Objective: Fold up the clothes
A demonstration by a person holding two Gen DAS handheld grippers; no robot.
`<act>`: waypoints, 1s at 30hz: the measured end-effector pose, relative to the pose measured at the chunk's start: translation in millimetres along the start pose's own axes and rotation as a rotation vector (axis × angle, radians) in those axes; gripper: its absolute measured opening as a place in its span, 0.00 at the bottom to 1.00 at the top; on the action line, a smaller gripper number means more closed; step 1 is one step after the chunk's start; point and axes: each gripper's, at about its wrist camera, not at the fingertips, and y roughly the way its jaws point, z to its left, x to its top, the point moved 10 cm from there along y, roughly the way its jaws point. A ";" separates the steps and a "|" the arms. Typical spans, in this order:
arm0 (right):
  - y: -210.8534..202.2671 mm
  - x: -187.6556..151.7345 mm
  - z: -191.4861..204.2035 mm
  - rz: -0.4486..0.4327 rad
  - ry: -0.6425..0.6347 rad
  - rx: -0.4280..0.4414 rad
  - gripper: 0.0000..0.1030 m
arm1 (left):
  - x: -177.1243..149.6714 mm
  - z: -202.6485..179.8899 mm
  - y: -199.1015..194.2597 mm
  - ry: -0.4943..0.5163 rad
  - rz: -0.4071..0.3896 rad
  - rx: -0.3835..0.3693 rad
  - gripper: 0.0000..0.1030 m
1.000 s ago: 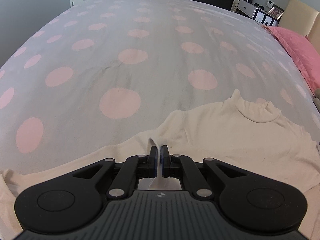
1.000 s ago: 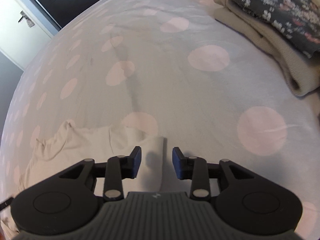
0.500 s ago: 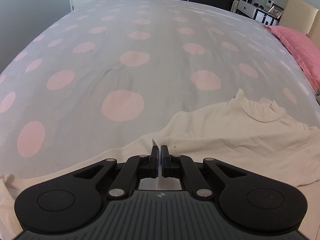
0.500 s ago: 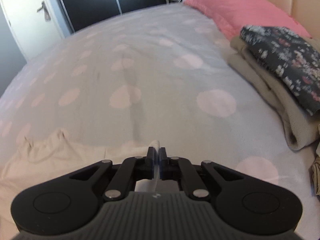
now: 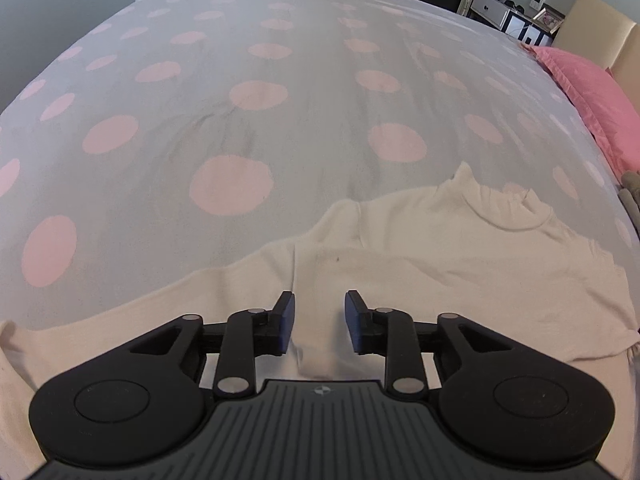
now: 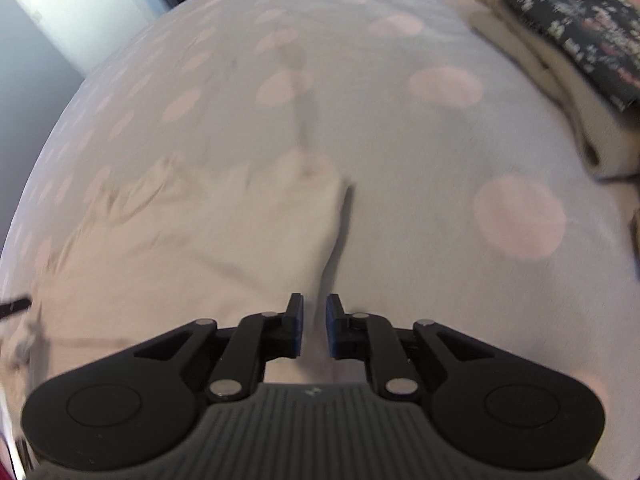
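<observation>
A cream high-neck top [image 5: 420, 248] lies spread on the grey bedspread with pink dots [image 5: 240, 120]. Its collar [image 5: 516, 208] points to the far side. My left gripper [image 5: 318, 320] is open just above the top, holding nothing. In the right wrist view the top [image 6: 200, 240] lies at the left, with one sleeve end [image 6: 328, 200] on the bedspread ahead. My right gripper [image 6: 314, 326] is partly open above that sleeve's edge and holds nothing. This view is blurred.
A stack of folded clothes, beige ones under a dark floral one [image 6: 568, 28], sits at the right of the bed. A pink pillow [image 5: 592, 96] lies by the headboard. A white door [image 6: 80, 12] and dark wardrobes stand beyond the bed.
Both grippers were shut on the top's cloth half a second ago. Both have opened and let it go. The right gripper has swung left, and the cloth lies flat.
</observation>
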 end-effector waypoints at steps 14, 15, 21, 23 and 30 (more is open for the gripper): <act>-24.0 -14.9 4.7 -0.009 -0.070 -0.053 0.20 | -18.3 -18.7 -6.7 0.026 0.016 -0.050 0.51; -22.2 -15.0 7.8 -0.007 -0.091 -0.055 0.26 | -19.1 -17.9 -5.5 0.019 0.019 -0.051 0.51; -7.9 -25.4 9.0 0.019 -0.231 -0.102 0.25 | -27.2 -9.7 4.0 -0.007 0.048 -0.036 0.30; -8.7 -24.2 8.9 0.010 -0.259 -0.101 0.25 | -27.7 -6.3 5.1 -0.008 0.050 -0.033 0.25; -3.4 -25.7 23.9 -0.033 -0.434 -0.124 0.23 | -24.1 -11.7 1.9 0.004 0.030 -0.037 0.11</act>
